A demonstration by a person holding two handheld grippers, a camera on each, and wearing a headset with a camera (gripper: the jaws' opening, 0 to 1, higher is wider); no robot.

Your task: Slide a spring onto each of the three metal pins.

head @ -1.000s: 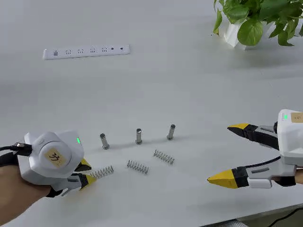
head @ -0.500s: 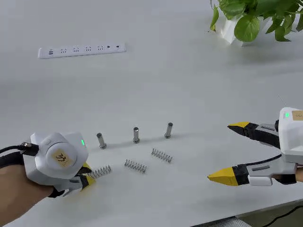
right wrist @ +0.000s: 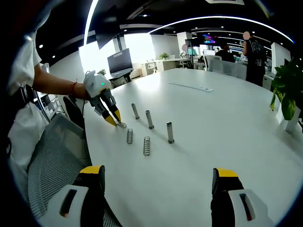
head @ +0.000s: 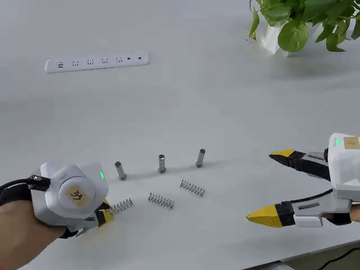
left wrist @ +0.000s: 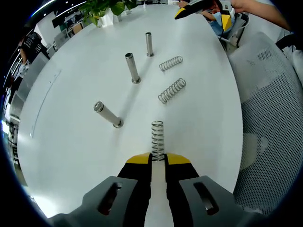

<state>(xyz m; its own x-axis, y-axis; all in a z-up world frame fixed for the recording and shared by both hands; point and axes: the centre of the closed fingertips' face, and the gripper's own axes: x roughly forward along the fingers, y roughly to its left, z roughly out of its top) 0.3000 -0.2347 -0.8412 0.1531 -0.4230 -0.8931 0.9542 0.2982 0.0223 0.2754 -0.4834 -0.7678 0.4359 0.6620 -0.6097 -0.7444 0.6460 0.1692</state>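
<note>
The left tongs (left wrist: 157, 160) pinch the near end of the left spring (left wrist: 157, 135) on the counter (head: 225, 95), likely to carry it to the 3 upright pins (head: 162, 163) just beyond, while the right tongs (head: 261, 184) hover spread at right.

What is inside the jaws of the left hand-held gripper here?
One end of a spring is pinched in the left hand-held gripper; the rest points out over the table. The yellow tips cover how far in the coil reaches.
</note>
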